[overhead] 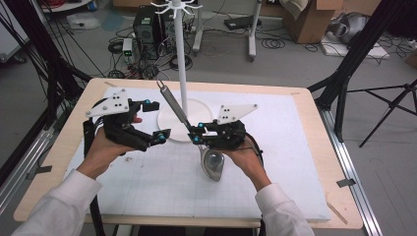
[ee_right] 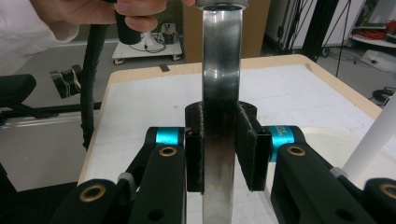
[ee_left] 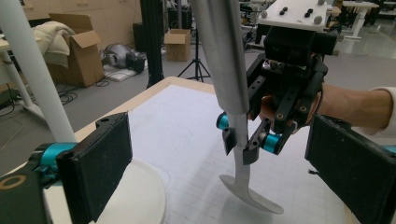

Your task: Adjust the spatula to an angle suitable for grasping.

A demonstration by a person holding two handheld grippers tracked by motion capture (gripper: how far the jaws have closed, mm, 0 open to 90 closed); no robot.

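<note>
R tool (overhead: 195, 133) pinching ladle (overhead: 212, 164) handle, frame centre – L tool (overhead: 153, 120) spread, nothing betw. pads, left of it.

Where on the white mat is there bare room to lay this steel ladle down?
The white mat is bare along the near edge between the sleeves, and on the right side beyond the right tongs, which are shut on the steel ladle. It is crowded at the centre: round white stand base, both tongs, open left tongs.

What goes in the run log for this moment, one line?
right gripper: shut on metal ladle neck | left gripper: open, holding nothing | ladle bowl on table
</note>
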